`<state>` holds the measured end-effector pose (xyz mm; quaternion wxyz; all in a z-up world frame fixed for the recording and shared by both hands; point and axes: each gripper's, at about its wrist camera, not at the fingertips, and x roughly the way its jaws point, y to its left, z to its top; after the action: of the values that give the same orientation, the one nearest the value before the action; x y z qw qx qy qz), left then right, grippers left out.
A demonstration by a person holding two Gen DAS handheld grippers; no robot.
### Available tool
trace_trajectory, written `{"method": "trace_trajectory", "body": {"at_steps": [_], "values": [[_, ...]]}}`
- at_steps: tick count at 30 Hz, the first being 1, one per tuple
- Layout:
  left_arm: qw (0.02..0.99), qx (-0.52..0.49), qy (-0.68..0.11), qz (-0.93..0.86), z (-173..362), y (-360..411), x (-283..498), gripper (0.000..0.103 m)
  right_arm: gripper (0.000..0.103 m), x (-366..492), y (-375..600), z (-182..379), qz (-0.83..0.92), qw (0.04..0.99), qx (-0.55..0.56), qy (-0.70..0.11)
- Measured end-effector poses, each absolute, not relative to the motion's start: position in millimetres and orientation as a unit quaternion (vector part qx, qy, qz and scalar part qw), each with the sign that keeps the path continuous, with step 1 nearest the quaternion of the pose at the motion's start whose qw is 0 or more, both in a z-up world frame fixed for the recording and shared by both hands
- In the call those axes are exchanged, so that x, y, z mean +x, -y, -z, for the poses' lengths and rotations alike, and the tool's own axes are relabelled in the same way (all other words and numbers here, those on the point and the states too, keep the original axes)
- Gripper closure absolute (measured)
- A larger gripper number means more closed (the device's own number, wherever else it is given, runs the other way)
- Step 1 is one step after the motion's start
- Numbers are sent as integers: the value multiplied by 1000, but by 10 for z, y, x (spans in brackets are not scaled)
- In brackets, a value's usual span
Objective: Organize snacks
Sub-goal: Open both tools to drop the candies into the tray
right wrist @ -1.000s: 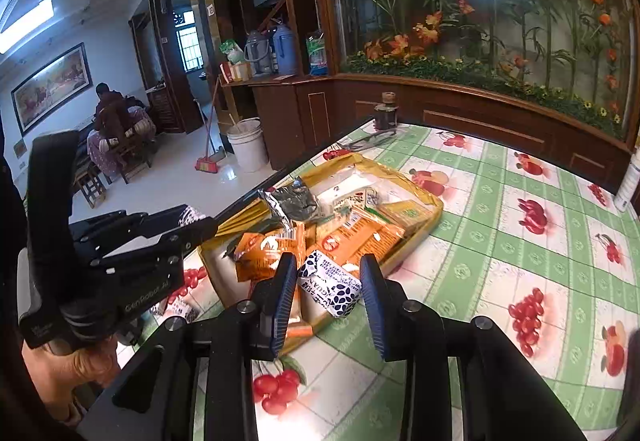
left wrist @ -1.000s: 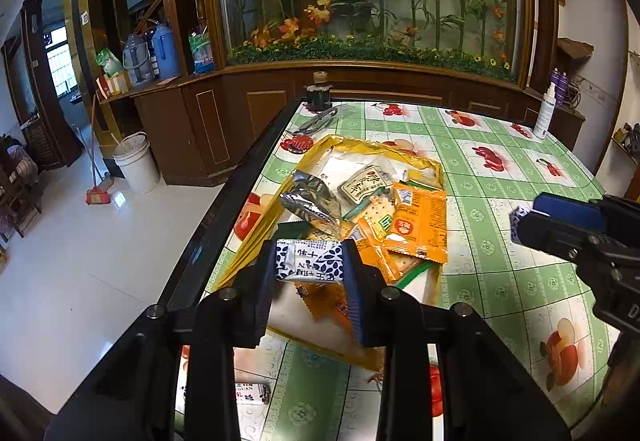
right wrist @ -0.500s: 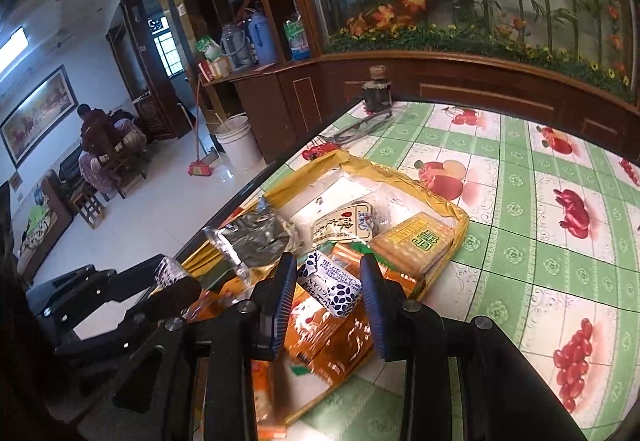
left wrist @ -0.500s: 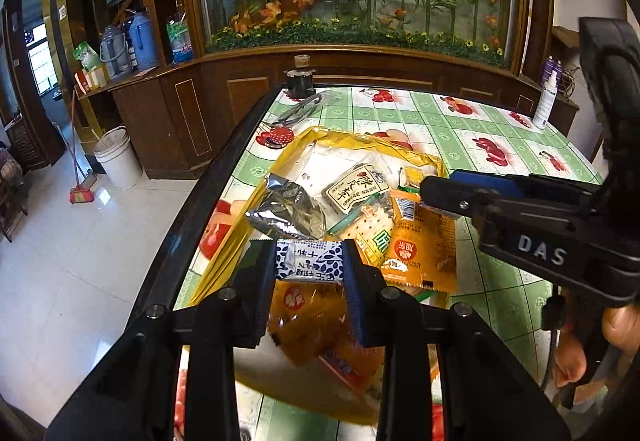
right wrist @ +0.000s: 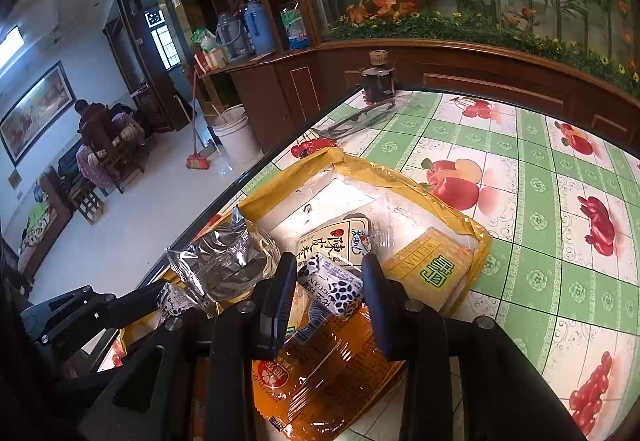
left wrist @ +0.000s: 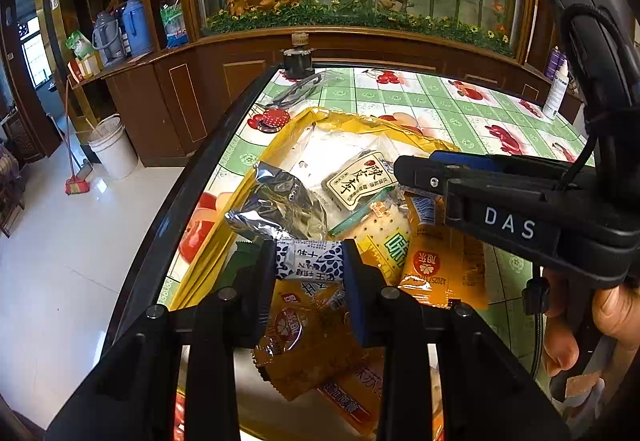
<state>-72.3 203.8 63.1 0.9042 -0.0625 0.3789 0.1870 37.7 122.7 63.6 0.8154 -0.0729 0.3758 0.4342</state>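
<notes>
Each of the tongs is clamped on a small blue-and-white patterned snack packet: the left tongs (left wrist: 309,261) pinch one packet (left wrist: 310,260) across its short width, level between the pads, and the right tongs (right wrist: 330,287) squeeze a second packet (right wrist: 332,285) that sits tilted, its near end drooping. Both packets look light, soft and crinkly, probably with something crushable inside, so a gentle pinch across the middle seems right, away from the slippery sealed ends. Both hang above the yellow-rimmed tray (right wrist: 424,197) on the bench (right wrist: 540,169), over the near end of its snack pile, with orange sachets (left wrist: 436,261) directly below and a silver foil bag (left wrist: 276,205) just left and beyond.
</notes>
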Motion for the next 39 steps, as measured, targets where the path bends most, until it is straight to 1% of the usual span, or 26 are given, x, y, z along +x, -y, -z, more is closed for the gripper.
{"method": "trace_trajectory", "body": {"at_steps": [3, 4, 5, 7, 8, 12, 24, 39], "values": [[903, -70, -378, -190, -628, -2071, -718, 73, 66, 378, -1229, -618, -436, 816, -75, -373], [903, -72, -378, -191, -628, -2081, -716, 68, 66, 381, -1230, -613, -436, 815, -75, -374], [902, -75, -378, -193, -626, -2095, -714, 56, 65, 384, -1227, -606, -435, 815, -76, -374], [903, -73, -377, -193, -631, -2099, -708, 44, 60, 388, -1215, -601, -434, 817, -75, -373], [903, -72, -377, -194, -633, -2095, -712, 41, 56, 392, -1206, -601, -432, 818, -73, -372], [904, -71, -375, -194, -652, -2088, -738, 38, 56, 384, -1158, -627, -434, 819, -66, -369], [911, -69, -353, -200, -849, -1990, -1019, 38, 56, 183, -860, -835, -436, 826, -57, -354], [913, -56, -347, -208, -879, -1688, -1522, 38, 56, -438, -366, -1051, -444, 829, -53, -336]]}}
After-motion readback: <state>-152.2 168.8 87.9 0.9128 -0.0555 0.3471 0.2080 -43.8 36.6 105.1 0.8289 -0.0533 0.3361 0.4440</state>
